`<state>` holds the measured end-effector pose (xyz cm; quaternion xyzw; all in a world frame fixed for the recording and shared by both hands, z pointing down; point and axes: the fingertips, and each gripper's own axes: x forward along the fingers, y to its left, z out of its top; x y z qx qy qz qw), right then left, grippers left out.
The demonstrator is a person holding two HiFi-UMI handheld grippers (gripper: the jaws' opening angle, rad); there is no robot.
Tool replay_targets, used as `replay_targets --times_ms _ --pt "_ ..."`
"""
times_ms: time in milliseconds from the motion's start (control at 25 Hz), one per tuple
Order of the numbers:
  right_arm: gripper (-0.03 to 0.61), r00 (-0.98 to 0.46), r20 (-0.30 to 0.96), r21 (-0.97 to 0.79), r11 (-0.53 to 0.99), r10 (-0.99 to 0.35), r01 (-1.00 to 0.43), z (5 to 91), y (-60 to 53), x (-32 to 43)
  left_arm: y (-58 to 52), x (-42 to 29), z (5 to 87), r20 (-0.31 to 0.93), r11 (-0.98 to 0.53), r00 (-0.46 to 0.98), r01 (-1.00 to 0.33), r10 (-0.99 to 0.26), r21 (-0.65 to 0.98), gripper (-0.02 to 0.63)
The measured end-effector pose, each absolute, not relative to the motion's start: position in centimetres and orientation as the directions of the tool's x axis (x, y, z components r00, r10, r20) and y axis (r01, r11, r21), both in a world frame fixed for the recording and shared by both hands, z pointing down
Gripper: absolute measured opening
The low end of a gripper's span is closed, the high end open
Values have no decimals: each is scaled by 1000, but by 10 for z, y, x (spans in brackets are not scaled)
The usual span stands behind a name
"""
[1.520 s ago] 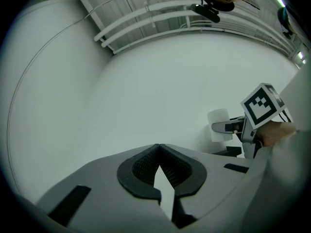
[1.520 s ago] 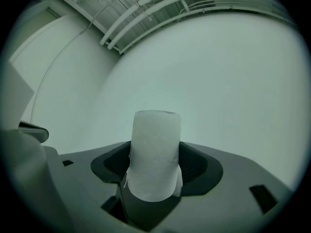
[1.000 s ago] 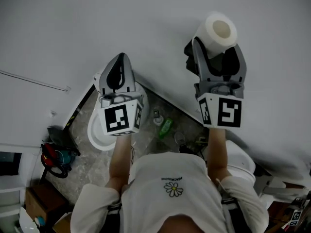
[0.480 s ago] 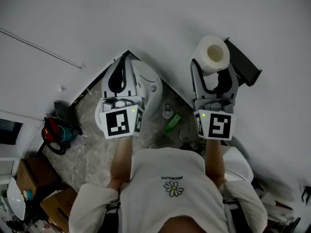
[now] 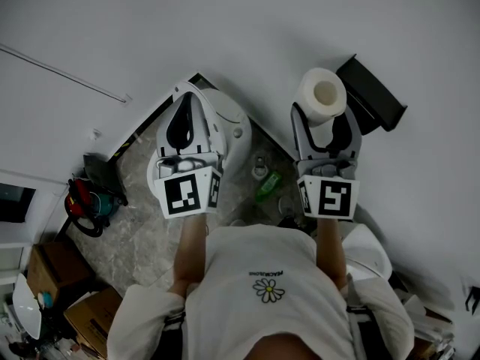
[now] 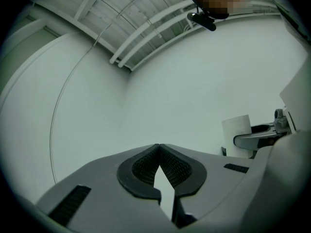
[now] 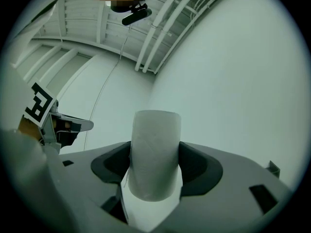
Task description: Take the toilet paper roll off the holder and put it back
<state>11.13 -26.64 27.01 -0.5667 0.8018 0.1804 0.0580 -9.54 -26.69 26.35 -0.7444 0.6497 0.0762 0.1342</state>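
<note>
clamping roll point(image 5: 324, 92) by its curved sides, core end upward, right gripper point(image 5: 324, 120) sits just beside the black holder point(image 5: 373, 96), nearer than left gripper point(image 5: 186, 120), whose jaws are closed on nothing.

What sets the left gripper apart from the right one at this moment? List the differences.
1. The left gripper has its jaws together at the tips; the right gripper has its jaws spread wide.
2. The left gripper holds nothing; the right gripper clamps the toilet paper roll by its sides.
3. The right gripper is close to the black holder on the wall; the left gripper is farther from it.

Both carry a marker cube and point toward the white wall.
</note>
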Motion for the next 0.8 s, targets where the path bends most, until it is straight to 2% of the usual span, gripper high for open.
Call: replay_targets --times_ms 600,800 --pt "305 -342 -308 227 280 -888 -933 263 -263 114 -270 -86 262 -287 -149 171 -984 -943 -95 17" --pt "304 -308 -332 215 246 -892 -945 235 -270 126 -278 -77 256 -295 -174 194 -981 -936 -90 17"
